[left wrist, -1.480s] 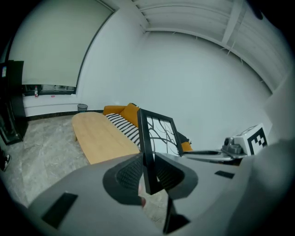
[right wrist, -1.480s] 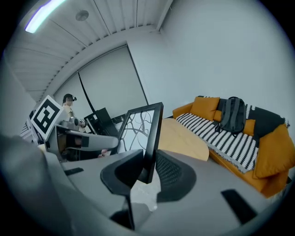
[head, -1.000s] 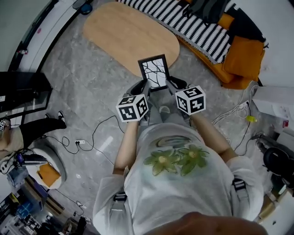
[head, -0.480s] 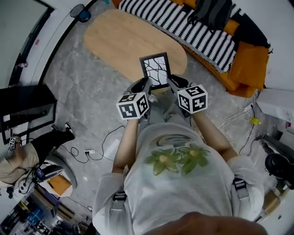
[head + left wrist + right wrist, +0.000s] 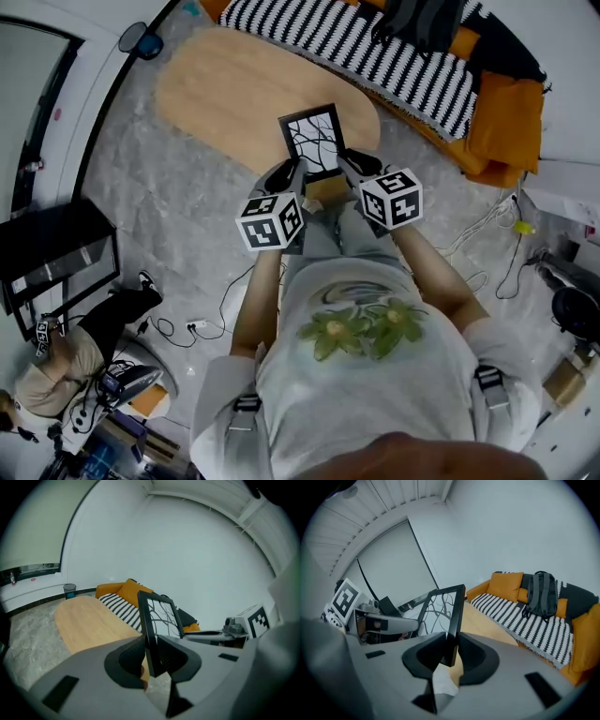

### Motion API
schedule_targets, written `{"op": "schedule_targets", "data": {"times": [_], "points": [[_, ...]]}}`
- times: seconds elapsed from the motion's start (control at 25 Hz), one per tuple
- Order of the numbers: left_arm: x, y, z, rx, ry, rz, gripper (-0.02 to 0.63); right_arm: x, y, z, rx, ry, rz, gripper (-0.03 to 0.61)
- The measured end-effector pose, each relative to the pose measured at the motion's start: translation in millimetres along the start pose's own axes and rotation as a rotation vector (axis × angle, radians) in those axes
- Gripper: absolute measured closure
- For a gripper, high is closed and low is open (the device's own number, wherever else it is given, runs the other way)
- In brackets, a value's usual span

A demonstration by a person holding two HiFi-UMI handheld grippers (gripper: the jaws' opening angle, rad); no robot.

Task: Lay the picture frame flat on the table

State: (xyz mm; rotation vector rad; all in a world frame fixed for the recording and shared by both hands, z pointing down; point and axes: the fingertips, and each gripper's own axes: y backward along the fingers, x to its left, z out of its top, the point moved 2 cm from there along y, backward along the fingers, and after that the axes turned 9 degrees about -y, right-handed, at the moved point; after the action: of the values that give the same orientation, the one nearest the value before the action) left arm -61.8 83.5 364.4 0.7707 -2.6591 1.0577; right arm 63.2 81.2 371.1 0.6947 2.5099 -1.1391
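One black picture frame (image 5: 314,141) showing bare branches is clamped edgewise by the left gripper (image 5: 288,175) and right gripper (image 5: 349,167).

From where I steer, the bench (image 5: 225,84) top lies bare ahead and to the left of the picture frame (image 5: 314,141), with open room over it. The striped sofa (image 5: 375,47) runs close along its right edge and narrows the passage there. The grey floor (image 5: 159,206) on the left is open.
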Motion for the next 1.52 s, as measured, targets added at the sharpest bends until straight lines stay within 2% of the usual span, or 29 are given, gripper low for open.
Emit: {"op": "schedule_targets", "data": {"times": [0.24, 0.6, 0.84, 1.52], "points": [[5, -17, 11, -0.001, 0.019, 0.004, 0.525, -11, -11, 15, 0.01, 0.017, -0.001, 0.489], [7, -40, 35, -0.011, 0.072, 0.059, 0.525, -30, -26, 51, 0.051, 0.052, 0.042, 0.489], [11, -52, 43, -0.013, 0.097, 0.078, 0.525, -39, -36, 62, 0.072, 0.063, 0.06, 0.489], [32, -94, 22, 0.08, 0.179, 0.118, 0.528, -71, -79, 51, 0.188, 0.05, 0.065, 0.494]]}}
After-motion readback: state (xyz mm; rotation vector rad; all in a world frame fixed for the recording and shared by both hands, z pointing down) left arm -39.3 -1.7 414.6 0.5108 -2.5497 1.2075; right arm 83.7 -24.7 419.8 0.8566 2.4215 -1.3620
